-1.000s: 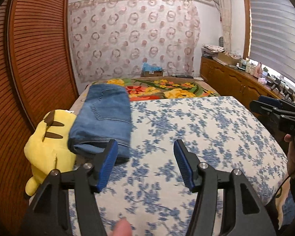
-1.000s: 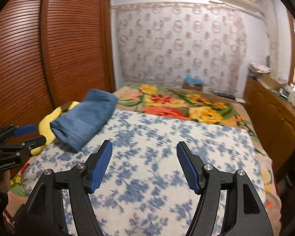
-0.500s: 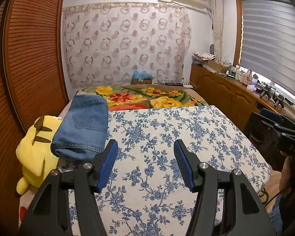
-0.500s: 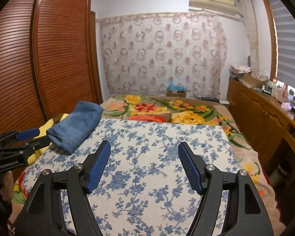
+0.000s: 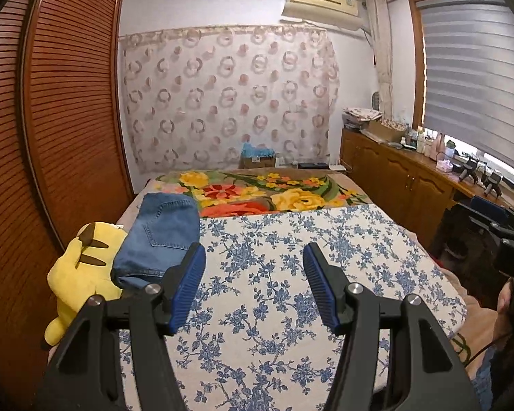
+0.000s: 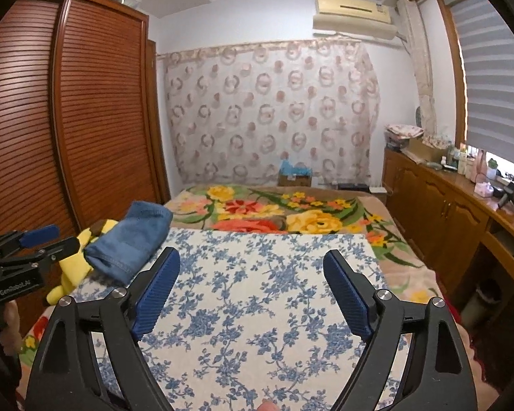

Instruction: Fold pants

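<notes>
Bedroom, daylight from a window with a grey blind point(image 5: 473, 78) on the right. Bed point(image 5: 325, 239) fills the middle of both views: a blue-and-white floral sheet point(image 5: 277, 294) over the near part, a bright flowered blanket point(image 5: 274, 193) over the far part. Slatted wooden wardrobe point(image 5: 68, 109) along the left wall; patterned curtain point(image 5: 229, 99) on the back wall; air conditioner point(image 5: 320, 3) above it; wooden cabinet point(image 5: 404, 178) with small items under the window.

Folded jeans point(image 5: 159, 236) lie at the left edge of the bed, pocket side up, folded end toward the cameras. They rest partly on the floral sheet and lean against a yellow plush toy point(image 5: 80, 274) just beside them on the wardrobe side. Nothing touches the jeans.

Left gripper point(image 5: 253, 286): fingers apart, nothing between them, blue pads facing each other above the floral sheet. In the right wrist view it shows at the far left point(image 6: 43, 239), held in a hand point(image 6: 8, 315).

Right gripper point(image 6: 252, 284): fingers spread wide and empty above the sheet; its jaws have just been opening. It is dimly visible at the right edge of the left wrist view point(image 5: 510, 239).

Both grippers are clear of the bed surface and well apart from the jeans.
</notes>
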A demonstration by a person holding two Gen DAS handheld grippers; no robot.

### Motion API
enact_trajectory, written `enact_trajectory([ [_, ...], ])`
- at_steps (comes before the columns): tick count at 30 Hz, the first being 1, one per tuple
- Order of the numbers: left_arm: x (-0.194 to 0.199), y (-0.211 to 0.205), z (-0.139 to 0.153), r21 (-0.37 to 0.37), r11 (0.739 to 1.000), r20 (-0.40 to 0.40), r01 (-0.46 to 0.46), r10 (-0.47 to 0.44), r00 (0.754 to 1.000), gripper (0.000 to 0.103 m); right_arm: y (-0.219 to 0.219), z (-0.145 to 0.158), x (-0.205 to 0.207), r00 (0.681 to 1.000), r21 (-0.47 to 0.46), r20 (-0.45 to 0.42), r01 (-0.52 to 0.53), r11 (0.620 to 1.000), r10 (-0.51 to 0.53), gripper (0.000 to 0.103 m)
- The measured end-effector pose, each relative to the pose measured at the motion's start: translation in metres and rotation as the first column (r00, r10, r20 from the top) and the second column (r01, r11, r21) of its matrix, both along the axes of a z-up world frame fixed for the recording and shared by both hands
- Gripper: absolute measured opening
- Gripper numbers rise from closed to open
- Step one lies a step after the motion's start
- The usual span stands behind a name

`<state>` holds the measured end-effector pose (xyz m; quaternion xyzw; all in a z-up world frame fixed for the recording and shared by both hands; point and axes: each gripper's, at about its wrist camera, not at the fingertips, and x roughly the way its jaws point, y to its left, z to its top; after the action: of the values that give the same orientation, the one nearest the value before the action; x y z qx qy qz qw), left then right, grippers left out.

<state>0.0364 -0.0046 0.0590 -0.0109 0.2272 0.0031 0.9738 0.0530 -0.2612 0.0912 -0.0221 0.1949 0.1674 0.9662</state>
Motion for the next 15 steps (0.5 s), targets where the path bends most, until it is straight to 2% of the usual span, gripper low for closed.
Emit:
enact_trajectory([
  [15, -0.0079, -0.0019, 0.0054, 0.008, 1.0, 0.019, -0.008, 0.008, 1.0, 0.059, -0.0001, -0.0006, -0.0051, 1.0, -0.005, 0.011, 0.006, 1.0, -0.006, 0.088],
])
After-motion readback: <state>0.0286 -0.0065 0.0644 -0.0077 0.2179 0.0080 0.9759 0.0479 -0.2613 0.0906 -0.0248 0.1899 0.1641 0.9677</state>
